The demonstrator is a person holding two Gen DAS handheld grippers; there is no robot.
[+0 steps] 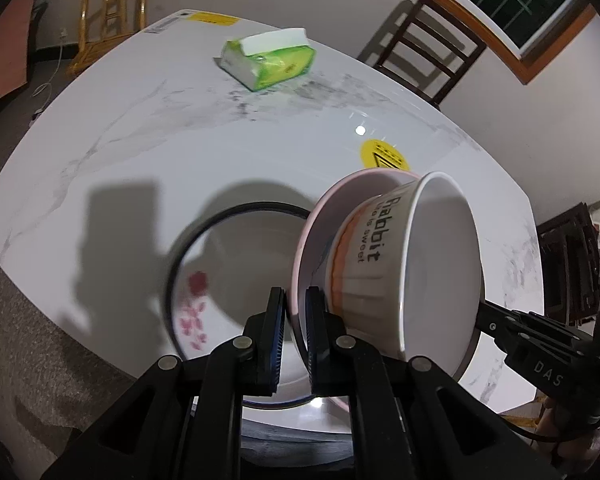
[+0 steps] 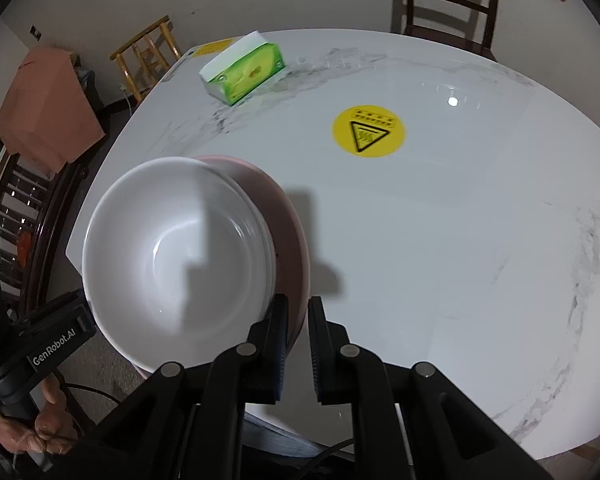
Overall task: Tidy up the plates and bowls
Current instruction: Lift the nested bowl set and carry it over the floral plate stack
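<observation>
My left gripper is shut on the rim of a pink plate, held tilted above the table. A white "Rabbit" bowl sits on that plate, tipped on its side. My right gripper is shut on the opposite rim of the same pink plate; the white bowl faces its camera. Below, a white plate with a dark rim and pink flowers lies on the table.
The white marble table carries a green tissue pack at the far side and a round yellow warning sticker. Dark wooden chairs stand behind the table; a yellow wooden chair stands far left.
</observation>
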